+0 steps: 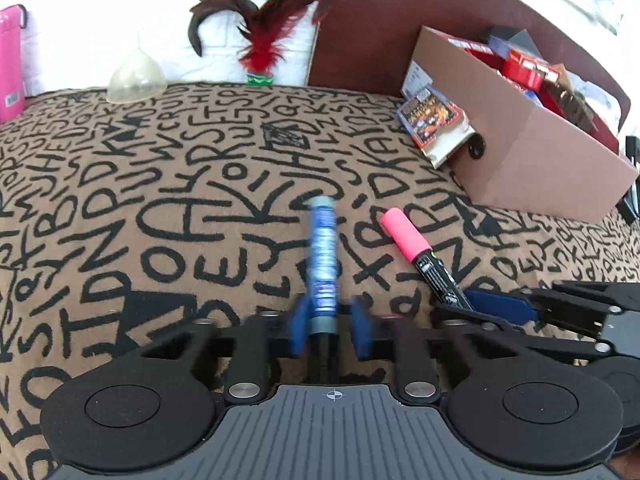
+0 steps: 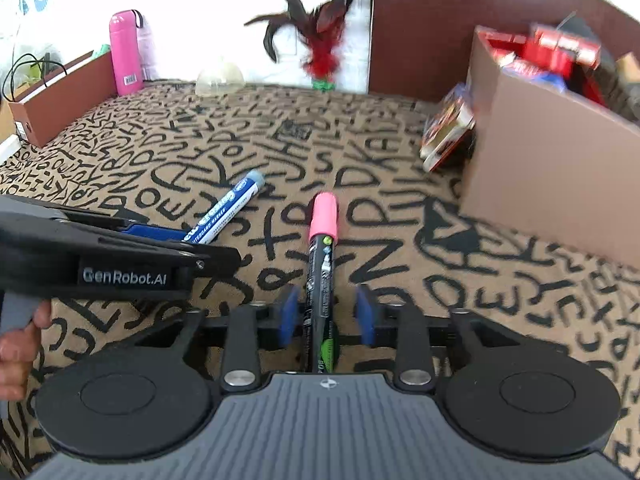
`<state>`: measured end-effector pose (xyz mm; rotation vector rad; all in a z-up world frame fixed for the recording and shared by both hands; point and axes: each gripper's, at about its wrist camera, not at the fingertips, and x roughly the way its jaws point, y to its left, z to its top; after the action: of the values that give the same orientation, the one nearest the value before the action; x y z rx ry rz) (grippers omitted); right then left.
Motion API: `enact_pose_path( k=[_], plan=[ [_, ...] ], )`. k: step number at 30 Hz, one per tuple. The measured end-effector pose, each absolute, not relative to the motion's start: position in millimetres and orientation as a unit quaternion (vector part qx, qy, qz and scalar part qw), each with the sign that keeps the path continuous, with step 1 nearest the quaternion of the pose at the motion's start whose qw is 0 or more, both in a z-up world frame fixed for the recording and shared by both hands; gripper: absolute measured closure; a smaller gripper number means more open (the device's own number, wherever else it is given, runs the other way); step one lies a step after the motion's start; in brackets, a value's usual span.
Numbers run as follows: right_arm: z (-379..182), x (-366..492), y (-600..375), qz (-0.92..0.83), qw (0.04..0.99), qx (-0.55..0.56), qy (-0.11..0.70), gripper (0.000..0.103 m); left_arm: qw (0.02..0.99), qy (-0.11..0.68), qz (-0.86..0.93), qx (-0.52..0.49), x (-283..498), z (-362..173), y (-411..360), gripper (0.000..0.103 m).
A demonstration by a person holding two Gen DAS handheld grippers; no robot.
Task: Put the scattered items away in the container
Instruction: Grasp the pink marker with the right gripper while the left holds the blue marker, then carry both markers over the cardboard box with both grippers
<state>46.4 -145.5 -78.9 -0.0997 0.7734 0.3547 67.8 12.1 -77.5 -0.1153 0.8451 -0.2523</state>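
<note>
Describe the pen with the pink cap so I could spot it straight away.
Start at the brown cardboard box on the letter-patterned cloth. Just in front of it lie two markers side by side. The pink-capped pen is the black-barrelled one nearer the box; its neighbour, the whiteboard marker, is blue and white with a grey end.

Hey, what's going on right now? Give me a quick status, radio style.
Left gripper open, straddling blue-labelled whiteboard marker. Right gripper open around pink-capped black marker. Neither pen lifted yet. Brown cardboard box ahead right, path unobstructed.
</note>
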Motion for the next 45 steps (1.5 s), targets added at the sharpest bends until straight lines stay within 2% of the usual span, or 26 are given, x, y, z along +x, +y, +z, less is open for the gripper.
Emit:
enact_pose_path(
  k=[7, 9, 10, 11, 23, 33, 45],
  plan=[
    [-80.2, 54.7, -140.9, 0.178, 0.907, -0.051, 0.378, 0.076, 0.907, 0.400, -0.117, -0.061, 72.3, -80.8, 8.5, 0.067],
    [-81.0, 54.6, -141.1, 0.178, 0.908, -0.047, 0.377, 0.077, 0.906, 0.405, -0.116, -0.052, 70.5, -79.9, 6.1, 0.085],
    [-81.0, 53.2, -141.6, 0.178, 0.908, -0.045, 0.376, 0.080, 0.904, 0.407, -0.118, -0.050, 68.6, -79.4, 5.4, 0.090],
    [-80.9, 51.4, -142.6, 0.179, 0.908, -0.041, 0.376, 0.085, 0.903, 0.409, -0.122, -0.051, 66.3, -79.1, 5.2, 0.090],
    [-62.3, 12.9, -173.2, 0.193, 0.910, 0.034, 0.364, 0.085, 0.895, 0.410, -0.149, -0.095, 34.6, -60.0, -7.2, 0.091],
    [-16.4, -7.6, -207.2, 0.178, 0.938, 0.053, 0.294, 0.085, 0.913, 0.352, -0.186, -0.094, 32.4, -3.5, -44.5, 0.091],
    [45.2, 26.2, -263.7, 0.136, 0.968, 0.059, 0.204, 0.085, 0.923, 0.287, -0.247, -0.069, 89.7, 76.0, -134.3, 0.091]
  ],
)
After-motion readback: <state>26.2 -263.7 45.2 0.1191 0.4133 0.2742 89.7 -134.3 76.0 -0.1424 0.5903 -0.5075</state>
